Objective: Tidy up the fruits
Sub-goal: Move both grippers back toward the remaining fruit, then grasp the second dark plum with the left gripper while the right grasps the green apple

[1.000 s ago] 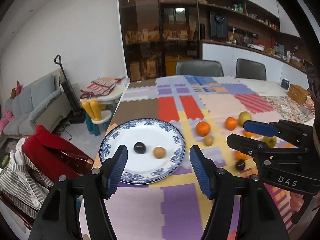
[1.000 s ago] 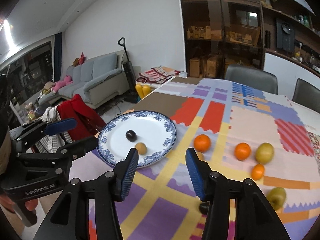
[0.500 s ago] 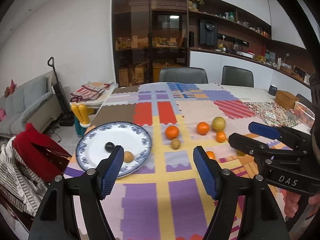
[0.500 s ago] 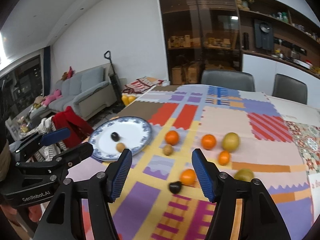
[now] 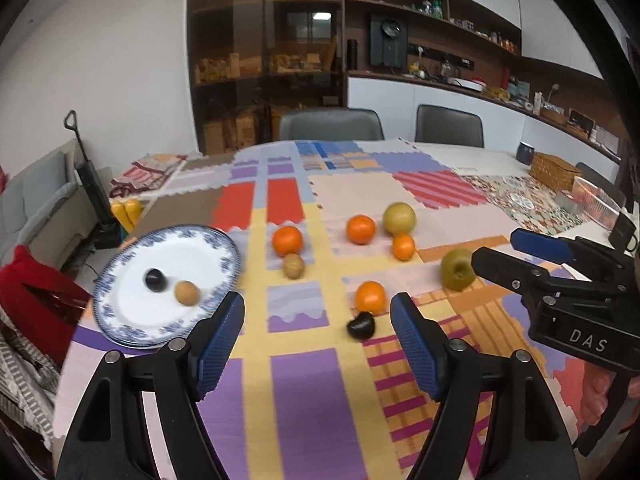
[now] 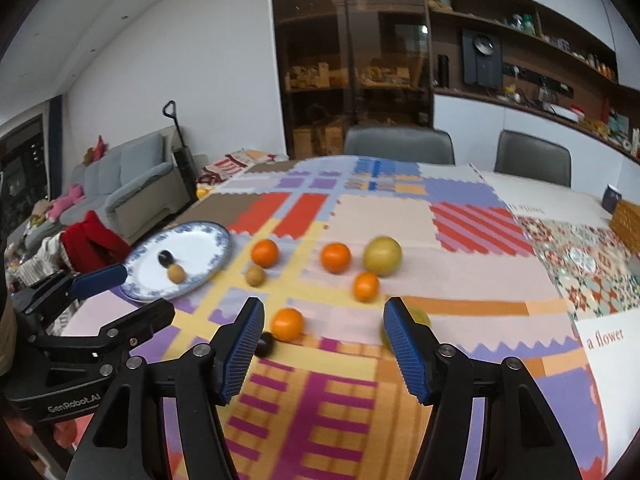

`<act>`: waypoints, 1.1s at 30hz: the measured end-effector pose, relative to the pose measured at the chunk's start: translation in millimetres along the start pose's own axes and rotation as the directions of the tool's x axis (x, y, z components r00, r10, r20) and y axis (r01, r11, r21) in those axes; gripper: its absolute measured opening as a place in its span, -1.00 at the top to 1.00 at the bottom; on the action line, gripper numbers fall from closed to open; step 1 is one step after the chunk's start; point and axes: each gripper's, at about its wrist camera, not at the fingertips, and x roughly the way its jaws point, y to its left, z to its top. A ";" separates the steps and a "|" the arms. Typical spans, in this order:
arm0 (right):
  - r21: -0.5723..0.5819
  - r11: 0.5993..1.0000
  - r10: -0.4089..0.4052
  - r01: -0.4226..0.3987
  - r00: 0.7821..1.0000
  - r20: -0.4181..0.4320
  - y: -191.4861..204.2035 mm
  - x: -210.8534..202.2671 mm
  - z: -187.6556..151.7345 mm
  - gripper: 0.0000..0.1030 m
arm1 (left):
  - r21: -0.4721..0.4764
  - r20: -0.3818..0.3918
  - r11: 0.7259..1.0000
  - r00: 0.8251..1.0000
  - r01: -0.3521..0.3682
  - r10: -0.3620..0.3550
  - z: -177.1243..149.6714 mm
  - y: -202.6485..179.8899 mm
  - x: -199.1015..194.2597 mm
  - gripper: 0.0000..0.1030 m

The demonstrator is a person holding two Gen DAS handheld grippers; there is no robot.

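Note:
A blue-rimmed white plate (image 5: 132,320) (image 6: 208,236) at the table's left edge holds a dark plum (image 5: 155,279) and a brown fruit (image 5: 187,293). Loose on the patchwork cloth lie several oranges, among them one (image 5: 370,297) (image 6: 287,323) beside a dark plum (image 5: 361,325) (image 6: 264,345), a brown kiwi (image 5: 294,266) (image 6: 255,275), a yellow-green pear (image 5: 399,218) (image 6: 382,256) and a green apple (image 5: 458,269) (image 6: 420,316). My left gripper (image 5: 318,338) is open and empty above the cloth. My right gripper (image 6: 324,346) is open and empty above the orange and plum.
Two grey chairs (image 5: 330,124) stand at the table's far side. A wicker basket (image 5: 554,170) and a clear tray sit at the far right. A sofa (image 6: 128,184), red clothing (image 5: 32,300) and an upright vacuum are on the left, off the table.
Both grippers have pulled back from the plate and swung right. The plate has slid to the left of both views, and the loose fruit now lies ahead. Both stayed open.

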 end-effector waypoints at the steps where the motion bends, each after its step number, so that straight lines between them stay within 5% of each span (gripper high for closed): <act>1: 0.005 1.000 -0.002 0.002 1.000 -0.007 -3.3 1.1 -1.8 -0.23 | -0.001 -0.007 1.000 1.000 0.004 -0.004 -1.2 -1.8 1.5 -0.45; 19: 0.020 0.995 -0.090 0.095 0.979 -0.180 -47.5 54.8 -28.0 -0.23 | -0.005 -0.189 0.999 0.981 0.037 -0.037 -19.7 -20.5 76.8 -0.44; 33: 0.063 0.992 -0.095 0.113 0.966 -0.240 -60.1 92.0 -30.4 -0.23 | -0.030 -0.280 0.998 0.958 0.060 -0.066 -22.2 -20.9 109.8 0.07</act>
